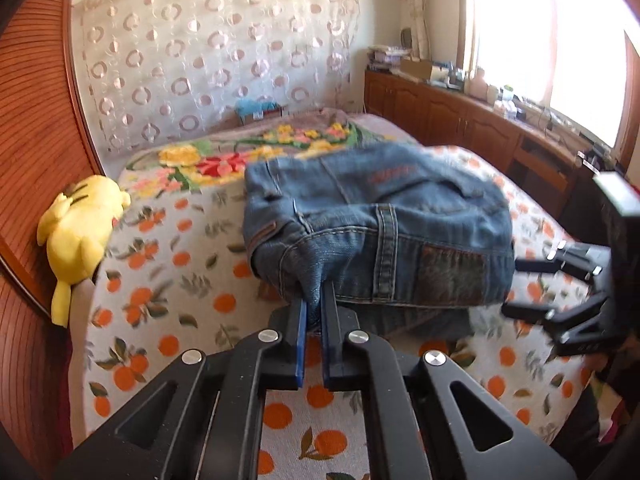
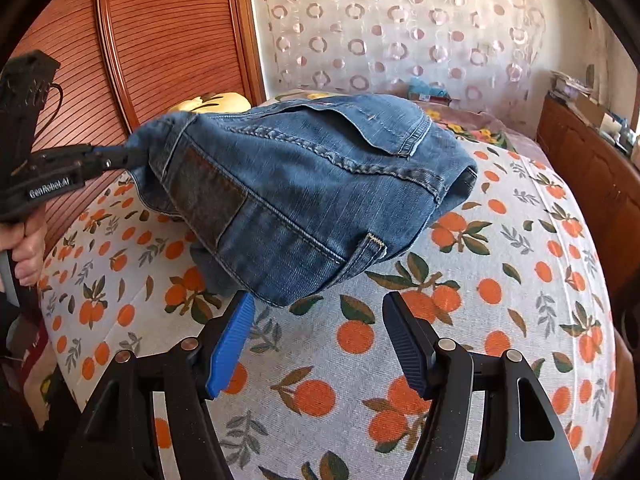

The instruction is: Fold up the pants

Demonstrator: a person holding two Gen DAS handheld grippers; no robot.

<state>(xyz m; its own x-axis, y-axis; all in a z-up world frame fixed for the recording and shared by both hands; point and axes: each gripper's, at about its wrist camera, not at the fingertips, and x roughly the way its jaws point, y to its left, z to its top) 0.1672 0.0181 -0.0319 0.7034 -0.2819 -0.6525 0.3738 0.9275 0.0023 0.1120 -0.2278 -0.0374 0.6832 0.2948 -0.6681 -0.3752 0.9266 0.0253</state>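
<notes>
Orange-print bedspread (image 2: 360, 360) carries folded jeans (image 2: 304, 184); left claw (image 1: 316, 300) pinches denim, right claw (image 2: 320, 320) spread.

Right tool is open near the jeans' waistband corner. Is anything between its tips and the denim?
Nothing but bare orange-print bedspread. In the right wrist view the right tool stands open just short of the jeans, not touching them.

We're in a home bedroom: a bed (image 2: 460, 360) under an orange-print cover, a yellow plush toy (image 1: 80, 236) against the wooden headboard (image 1: 36, 160), lace curtain (image 1: 216, 52) behind, cluttered wooden cabinets (image 1: 452, 112) beneath a sunny window (image 1: 560, 40).
</notes>
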